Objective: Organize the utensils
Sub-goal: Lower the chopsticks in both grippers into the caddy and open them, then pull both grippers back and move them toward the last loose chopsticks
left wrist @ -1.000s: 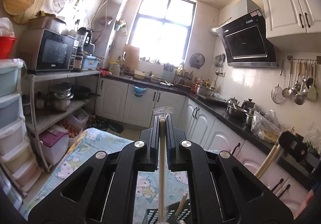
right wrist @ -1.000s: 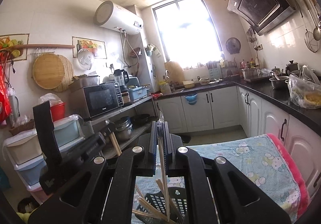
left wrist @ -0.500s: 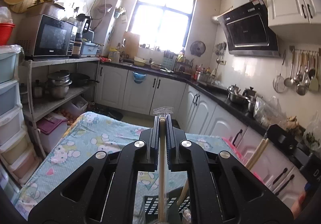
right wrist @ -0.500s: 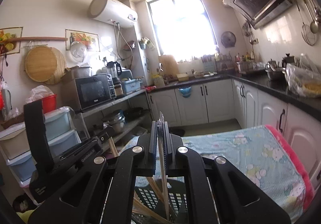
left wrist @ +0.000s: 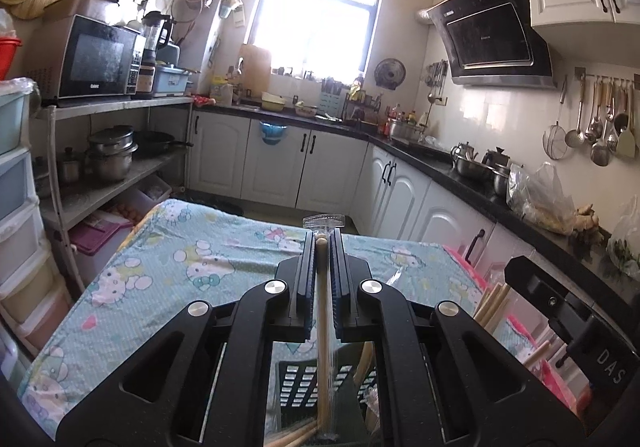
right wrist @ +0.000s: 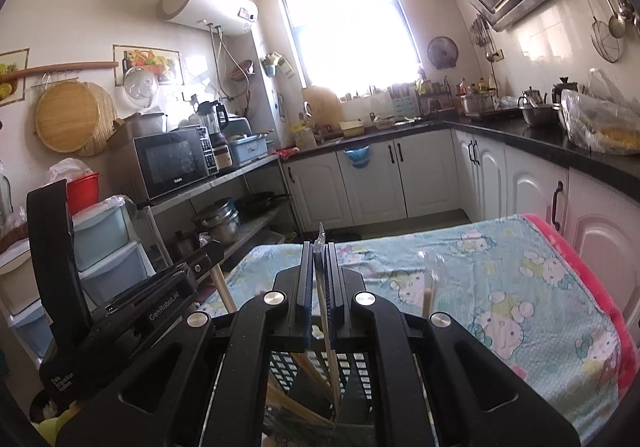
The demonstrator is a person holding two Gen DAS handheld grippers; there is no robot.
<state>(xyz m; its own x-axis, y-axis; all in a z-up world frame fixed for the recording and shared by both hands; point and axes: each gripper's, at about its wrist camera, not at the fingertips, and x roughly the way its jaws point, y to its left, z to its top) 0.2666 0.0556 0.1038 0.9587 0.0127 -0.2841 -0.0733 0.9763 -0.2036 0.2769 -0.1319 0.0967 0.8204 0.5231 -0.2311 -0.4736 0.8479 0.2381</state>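
My left gripper (left wrist: 323, 238) is shut on a wooden chopstick in a clear sleeve (left wrist: 322, 327), which runs upright between the pads. Under it stands a black perforated utensil basket (left wrist: 294, 379) holding several chopsticks. My right gripper (right wrist: 319, 247) is shut on another sleeved chopstick (right wrist: 329, 331), whose lower end reaches into the same basket (right wrist: 360, 367). The left wrist view shows the right gripper (left wrist: 560, 311) at the right. In the right wrist view the left gripper (right wrist: 120, 311) appears at the left. A further sleeved chopstick (right wrist: 428, 293) stands up from the basket.
The basket sits on a table with a light blue cartoon-cat cloth (left wrist: 180, 267) edged in pink (right wrist: 576, 259). White cabinets and a dark counter (left wrist: 460, 167) run behind and to the right. A metal shelf with a microwave (left wrist: 96, 59) and plastic drawers (left wrist: 16, 207) stand left.
Both grippers have sunk toward the basket with their chopsticks still gripped. More of the table cloth and the basket shows in each view now.
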